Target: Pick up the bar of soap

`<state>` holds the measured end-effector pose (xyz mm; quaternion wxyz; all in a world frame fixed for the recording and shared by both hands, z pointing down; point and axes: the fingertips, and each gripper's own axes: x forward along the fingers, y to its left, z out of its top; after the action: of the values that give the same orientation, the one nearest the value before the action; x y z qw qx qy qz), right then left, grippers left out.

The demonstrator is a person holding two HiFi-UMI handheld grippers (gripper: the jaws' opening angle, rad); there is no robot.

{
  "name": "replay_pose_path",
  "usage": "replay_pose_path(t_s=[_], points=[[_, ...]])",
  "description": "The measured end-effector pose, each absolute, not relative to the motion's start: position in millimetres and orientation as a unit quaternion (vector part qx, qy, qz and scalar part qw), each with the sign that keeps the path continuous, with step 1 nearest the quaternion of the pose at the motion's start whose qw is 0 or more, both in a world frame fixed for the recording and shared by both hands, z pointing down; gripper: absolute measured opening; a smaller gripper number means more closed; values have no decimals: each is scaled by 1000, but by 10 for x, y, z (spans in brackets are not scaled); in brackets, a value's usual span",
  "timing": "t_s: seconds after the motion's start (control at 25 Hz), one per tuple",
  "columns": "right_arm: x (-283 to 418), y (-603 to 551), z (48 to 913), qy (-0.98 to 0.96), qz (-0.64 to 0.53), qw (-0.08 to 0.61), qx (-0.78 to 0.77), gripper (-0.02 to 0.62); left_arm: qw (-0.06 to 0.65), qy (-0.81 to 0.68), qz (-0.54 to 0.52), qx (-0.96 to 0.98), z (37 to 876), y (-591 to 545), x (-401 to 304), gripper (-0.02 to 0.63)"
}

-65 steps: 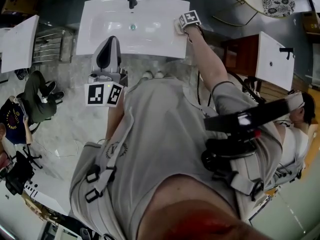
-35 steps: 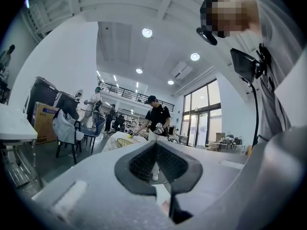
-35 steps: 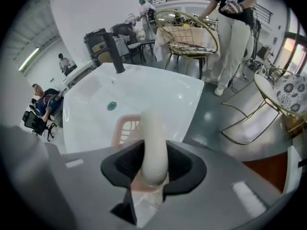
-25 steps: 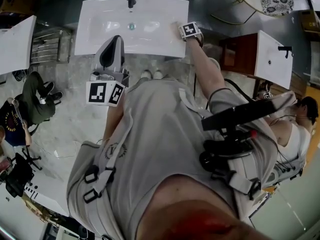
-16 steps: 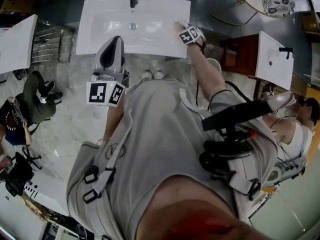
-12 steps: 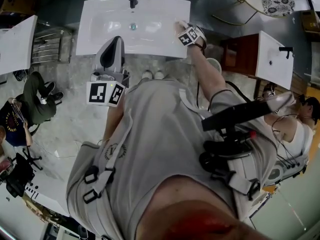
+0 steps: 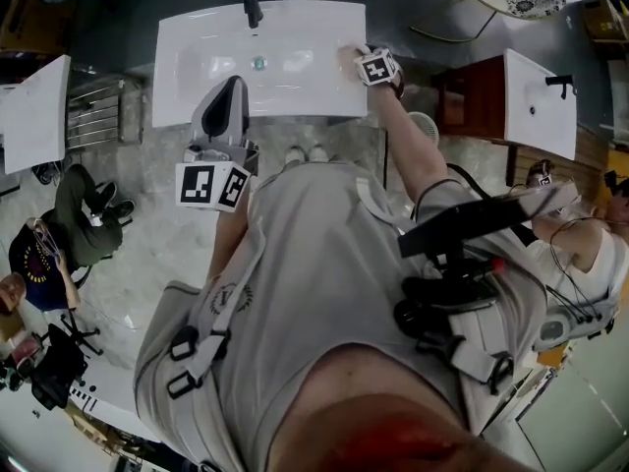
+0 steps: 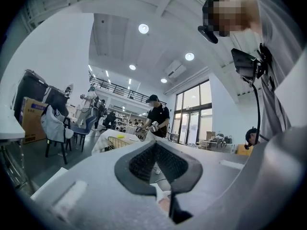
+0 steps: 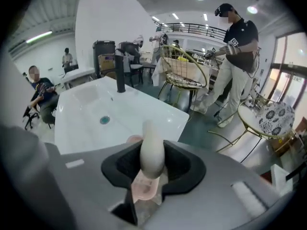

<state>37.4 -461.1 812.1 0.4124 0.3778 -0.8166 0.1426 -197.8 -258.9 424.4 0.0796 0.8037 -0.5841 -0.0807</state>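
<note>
- Right gripper [image 7: 356, 59]: held at the right-hand rim of the white sink [image 7: 197, 91], with the person's arm stretched forward to it.
- Its jaws are closed on the soap [image 9: 152, 150], a white bar standing on edge between the black pads [image 9: 184, 164], one jaw on each broad face.
- The upper end of the soap rises clear above the jaws.
- Dish [image 9: 143, 187]: pale pink, seen through the gap under the soap; a further pink edge shows just beyond the jaws on the sink rim. Whether the soap touches the dish cannot be told.
- Faucet [image 9: 120, 75]: black, upright at the back of the sink, well apart from the soap.
- Drain [image 9: 104, 120]: in the basin, between faucet and gripper.
- Left gripper [image 7: 232, 87]: held over the front edge of the sink, left of the right gripper and apart from it.
- In the left gripper view its jaws stand narrow, meeting in a thin seam, with nothing between them; the view tilts up toward ceiling lights [image 8: 143, 28].
- Background, right gripper view: a standing person [image 9: 235, 61] in a black shirt and a gold wire chair [image 9: 181, 75] beyond the sink.
- Background, head view: a seated person [image 7: 84, 214] on the floor to the left.
</note>
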Motion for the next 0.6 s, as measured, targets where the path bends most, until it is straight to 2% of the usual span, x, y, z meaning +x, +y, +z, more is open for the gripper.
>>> replay_pose_path(t_s=[0.12, 0.2, 0.6], points=[[449, -4692, 7853, -812, 153, 381, 415, 118, 76, -572, -83, 813, 4220, -2666, -1935, -6], [426, -4785, 7533, -822, 148, 337, 434, 120, 73, -563, -85, 819, 4192, -2740, -1902, -6], [331, -4466, 5275, -871, 86, 115, 469, 120, 47, -500, -99, 859, 4023, -3071, -1583, -6]])
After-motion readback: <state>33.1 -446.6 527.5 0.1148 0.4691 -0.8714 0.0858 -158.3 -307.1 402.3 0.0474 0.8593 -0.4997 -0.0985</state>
